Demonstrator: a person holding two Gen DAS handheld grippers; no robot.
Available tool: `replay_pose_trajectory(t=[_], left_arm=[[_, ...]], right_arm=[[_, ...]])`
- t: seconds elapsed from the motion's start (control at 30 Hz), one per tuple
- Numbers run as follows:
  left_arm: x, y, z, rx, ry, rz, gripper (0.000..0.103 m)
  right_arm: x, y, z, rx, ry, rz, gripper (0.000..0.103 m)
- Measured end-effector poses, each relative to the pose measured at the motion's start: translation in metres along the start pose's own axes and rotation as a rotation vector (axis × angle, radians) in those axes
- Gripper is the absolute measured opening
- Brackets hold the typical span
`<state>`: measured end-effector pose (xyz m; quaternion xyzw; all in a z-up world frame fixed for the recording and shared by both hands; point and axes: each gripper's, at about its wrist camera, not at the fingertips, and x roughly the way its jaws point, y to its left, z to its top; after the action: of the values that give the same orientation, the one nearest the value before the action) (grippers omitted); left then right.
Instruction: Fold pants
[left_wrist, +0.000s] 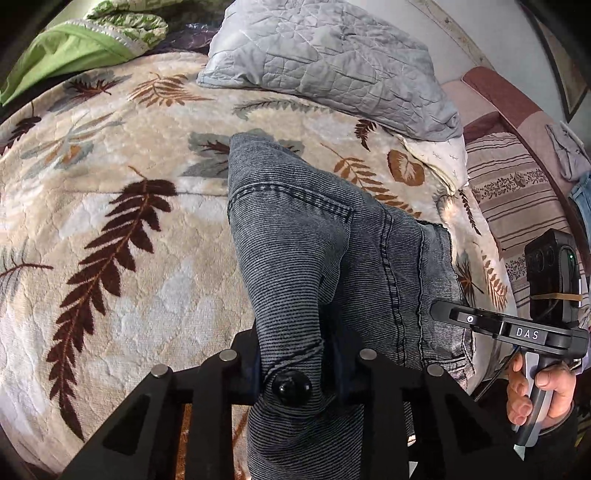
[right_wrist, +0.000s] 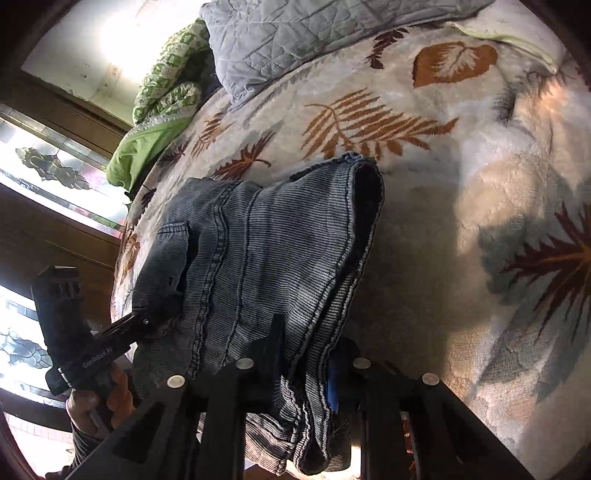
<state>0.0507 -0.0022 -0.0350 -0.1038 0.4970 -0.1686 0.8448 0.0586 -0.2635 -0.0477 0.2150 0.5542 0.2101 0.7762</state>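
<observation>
Now, two handheld grippers hold one pair of grey-blue denim pants (left_wrist: 325, 236) above a bed. Seen from the left wrist camera, the left gripper (left_wrist: 295, 354) is clamped on a bunched part of the waistband, with a dark round button (left_wrist: 291, 387) sitting between its black fingers (left_wrist: 236, 369). The fabric rises away from the jaws and drapes down onto a cream fleece blanket (left_wrist: 110, 184) printed with brown, rust and grey leaves.

At the right edge of that view, the right gripper (left_wrist: 443, 312) reaches into the far side of the same garment, and a person's hand (left_wrist: 535, 391) wraps its handle.

From the right wrist camera, the right gripper's black fingers (right_wrist: 273, 343) are closed on folded layers of denim, pinching the cloth beside a blue pad (right_wrist: 334, 387). An open hem of the pants hangs past them toward the blanket.

A quilted grey pillow (left_wrist: 325, 48) and a green-patterned cloth (left_wrist: 92, 37) lie at the far end of the bed.
</observation>
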Motion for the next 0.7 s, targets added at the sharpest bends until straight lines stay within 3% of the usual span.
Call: replay_pose_trajectory(t=[0.2,0.33,0.43,0.47,0.53,0.57,0.6,0.7], left_arm=[[-0.044,-0.001,0.027,0.047,-0.145,0.027,0.028],[-0.052,0.017,0.052,0.014,-0.181,0.026,0.030],[-0.030,0.034,0.057,-0.012,-0.134,0.041,0.033],[-0.015,0.041,0.056,-0.035,-0.103,0.049,0.039],[0.020,0.056,0.047,-0.081,-0.013,0.133,0.046],[0.026,0.062,0.040,-0.106,-0.025,0.144,0.062],[0.023,0.066,0.035,-0.130,-0.052,0.137,0.066],[-0.006,0.063,0.029,-0.129,-0.119,0.114,0.066]], right_arm=[[-0.026,0.051,0.018,-0.121,-0.107,-0.025,0.017],[-0.033,0.069,0.046,-0.154,-0.165,0.013,0.017],[-0.013,0.072,0.059,-0.134,-0.154,0.023,0.017],[-0.002,0.069,0.060,-0.123,-0.144,0.012,0.020],[0.030,0.057,0.060,-0.096,-0.085,-0.012,0.022],[0.048,0.047,0.057,-0.071,-0.051,-0.056,0.034],[0.059,0.040,0.052,-0.061,-0.041,-0.116,0.054],[0.043,0.040,0.038,-0.063,-0.119,-0.102,0.057]])
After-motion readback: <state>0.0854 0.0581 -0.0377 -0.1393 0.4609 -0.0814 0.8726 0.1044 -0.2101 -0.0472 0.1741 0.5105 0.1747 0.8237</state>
